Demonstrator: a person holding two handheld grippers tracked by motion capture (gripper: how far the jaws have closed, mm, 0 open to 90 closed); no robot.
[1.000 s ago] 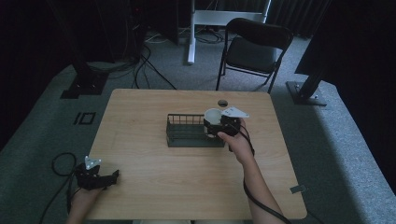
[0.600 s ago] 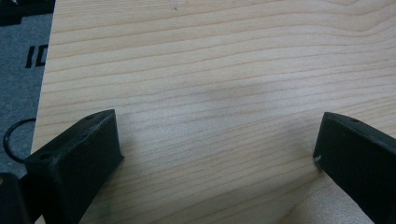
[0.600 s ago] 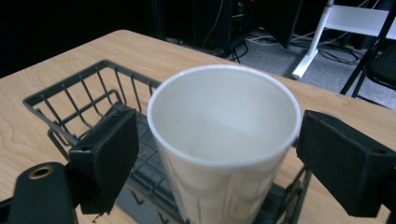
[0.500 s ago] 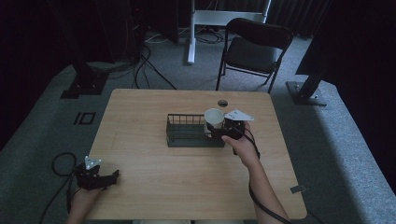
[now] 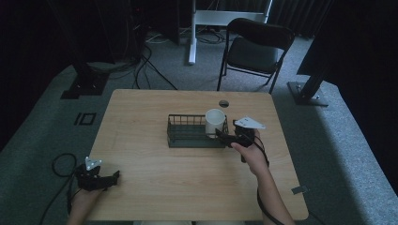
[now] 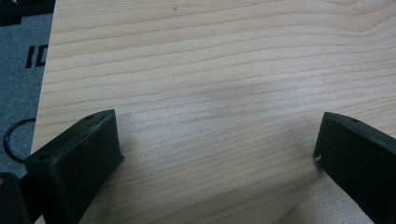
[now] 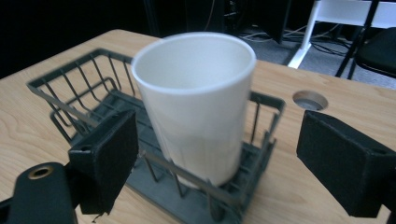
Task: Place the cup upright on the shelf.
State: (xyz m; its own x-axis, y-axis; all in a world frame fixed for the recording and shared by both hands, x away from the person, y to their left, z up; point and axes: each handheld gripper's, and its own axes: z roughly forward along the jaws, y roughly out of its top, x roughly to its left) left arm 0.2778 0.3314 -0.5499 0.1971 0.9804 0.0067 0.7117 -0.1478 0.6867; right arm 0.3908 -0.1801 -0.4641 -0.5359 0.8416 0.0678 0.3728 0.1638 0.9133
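Overhead table point(image 5: 187, 178); two close jaw-level views

You get almost nothing legible here. The only mark is on the grey floor point(image 5: 56, 126) left of the table point(image 5: 141, 140): a black stencil point(image 5: 85, 118) shaped like a bar beside a square outline, which you could read as "IO" or "10"; you cannot tell which. In the left gripper view part of the same mark point(image 6: 36, 56) shows, cut off by the table edge.
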